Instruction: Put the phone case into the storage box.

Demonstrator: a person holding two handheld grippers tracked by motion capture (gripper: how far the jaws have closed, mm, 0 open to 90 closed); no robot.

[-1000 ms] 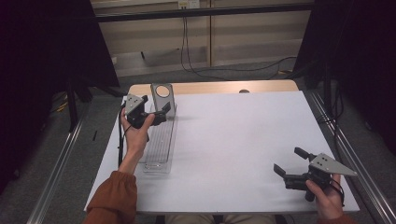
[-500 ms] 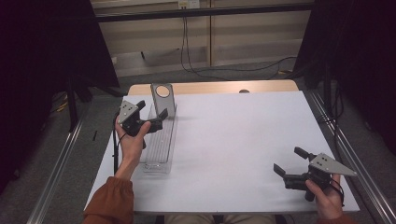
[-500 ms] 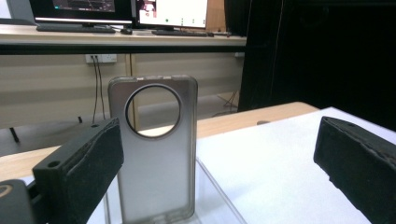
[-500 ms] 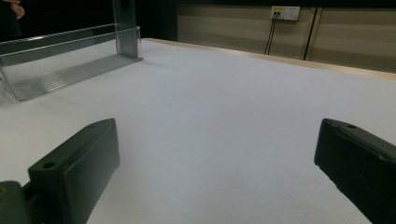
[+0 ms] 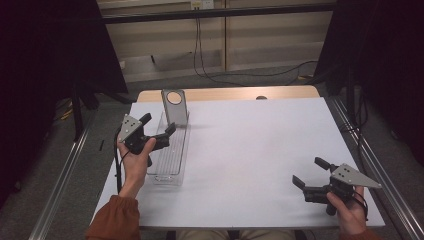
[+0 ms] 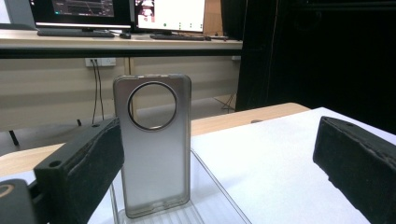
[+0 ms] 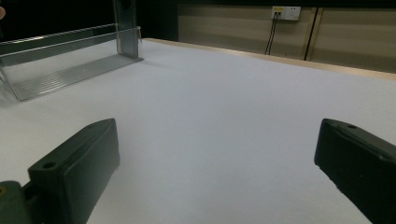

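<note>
The left gripper (image 5: 159,125) was held at the left of the high view, jaws spread wide and aimed up and right, the left hand (image 5: 136,156) wrapped under it on an outstretched, sleeved forearm. The right gripper (image 5: 310,173) was held at lower right, jaws parted, pointing left.

The tongs (image 6: 219,158) stood wide open, their two black jaws rising at the lower left and lower right with nothing between them. Ahead, a grey phone case (image 6: 153,144) with a round cut-out near its top stood upright at the far end of a clear plastic tray (image 6: 212,186), just beside the left jaw. The tray rested on the white tabletop (image 6: 275,154), and monitors (image 6: 126,11) glowed on a desk behind.
</note>
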